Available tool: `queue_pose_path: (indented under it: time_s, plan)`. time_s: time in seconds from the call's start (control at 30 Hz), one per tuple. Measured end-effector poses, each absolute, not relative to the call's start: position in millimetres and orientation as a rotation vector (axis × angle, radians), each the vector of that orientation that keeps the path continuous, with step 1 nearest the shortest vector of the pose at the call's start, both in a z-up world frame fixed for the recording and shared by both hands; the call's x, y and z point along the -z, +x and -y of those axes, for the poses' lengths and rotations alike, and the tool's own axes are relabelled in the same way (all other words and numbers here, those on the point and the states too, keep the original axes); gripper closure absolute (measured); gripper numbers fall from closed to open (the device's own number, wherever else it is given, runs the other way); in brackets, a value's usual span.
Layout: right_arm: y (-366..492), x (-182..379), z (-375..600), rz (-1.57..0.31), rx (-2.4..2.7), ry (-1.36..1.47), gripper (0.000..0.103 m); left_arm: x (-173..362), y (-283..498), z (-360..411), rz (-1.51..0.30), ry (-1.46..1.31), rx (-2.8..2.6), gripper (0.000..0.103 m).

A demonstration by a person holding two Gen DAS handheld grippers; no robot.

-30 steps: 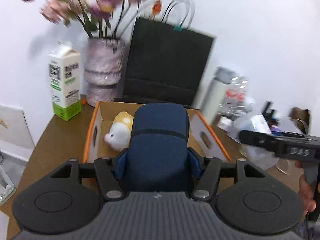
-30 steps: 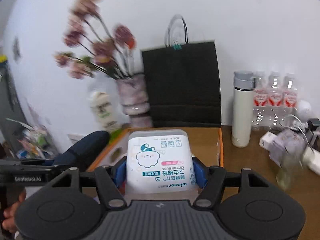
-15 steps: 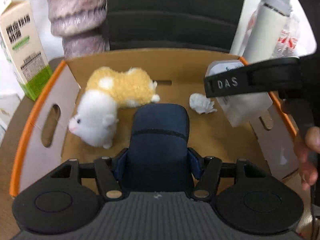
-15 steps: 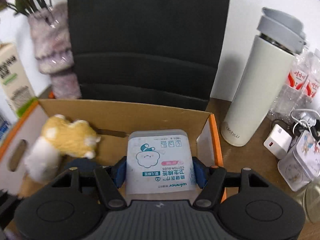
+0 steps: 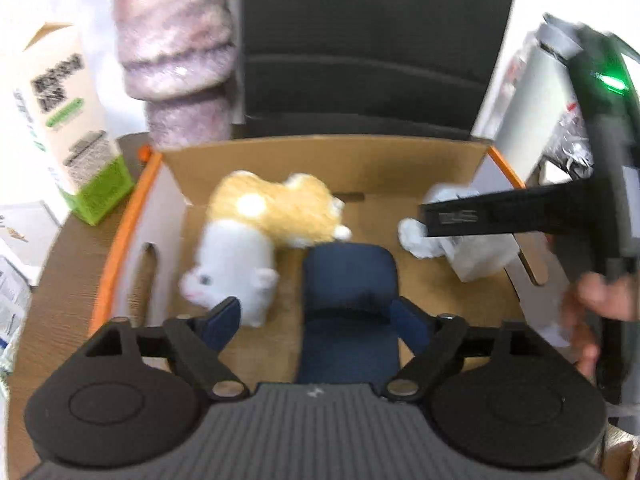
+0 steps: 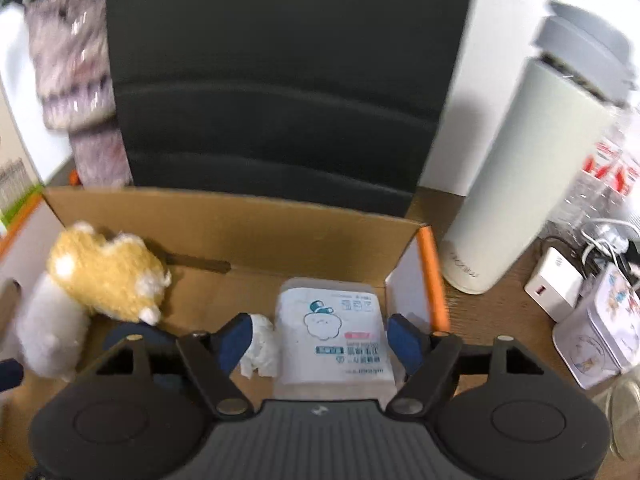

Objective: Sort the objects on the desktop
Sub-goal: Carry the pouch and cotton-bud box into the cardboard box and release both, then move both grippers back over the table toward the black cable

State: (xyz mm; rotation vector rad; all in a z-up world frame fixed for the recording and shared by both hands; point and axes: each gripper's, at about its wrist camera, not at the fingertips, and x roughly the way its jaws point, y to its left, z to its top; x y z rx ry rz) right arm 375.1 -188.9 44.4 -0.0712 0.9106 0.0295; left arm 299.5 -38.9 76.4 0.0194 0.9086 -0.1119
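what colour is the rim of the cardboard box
Orange, clearest in the left wrist view along the brown cardboard box's rim.

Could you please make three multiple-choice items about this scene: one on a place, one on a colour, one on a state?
1. Where does the cotton bud pack lie?
A. inside the cardboard box
B. on the table beside the flask
C. on top of the plush toy

2. What colour is the case between the left gripper fingers?
A. red
B. dark blue
C. white

3. How does the right gripper stand to the pack?
A. clamped shut on it
B. jaws opening, pads clear of it
C. far away from it

Answers:
1 A: box walls surround it.
2 B: the fabric is navy.
3 B: gaps show at both pads.
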Motion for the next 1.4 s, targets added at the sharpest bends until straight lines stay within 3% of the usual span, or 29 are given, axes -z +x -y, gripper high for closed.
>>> queue_pose_path:
  time_s: [0.2,0.33,0.5,0.83,1.1,1.4]
  plan:
    - [323.4,-86.5,204.4,-0.88,-0.057,0.031,0.023,-103.8,269.3,5.8,-0.875,-0.019,0.006,0.01]
    - [259.1,-106.4,215.4,-0.814,-0.125,0.052,0.019,-119.1,212.8,-11.2,-0.781,-0.007,0.02,0.002]
    - [162.7,-112.2,221.2,-0.736,-0.171,0.013,0.018,-117.6,121.6,-24.2,-0.7,0.008,0.052,0.0]
    - [-33.1,-75.3,227.8,-0.563,-0.227,-0.035,0.011,-73.1,-53.6,-18.1,-0.542,0.083,0.026,0.0]
    - [-156.9,-27.3,204.8,-0.473,-0.205,-0.186,0.011,-33.1,-157.6,1.2,-0.541,0.0,0.071,0.0]
    - [-200.1,-12.7,199.7,-0.43,-0.214,-0.237,0.011,-20.9,-167.0,4.3,-0.556,-0.006,0.115,0.0]
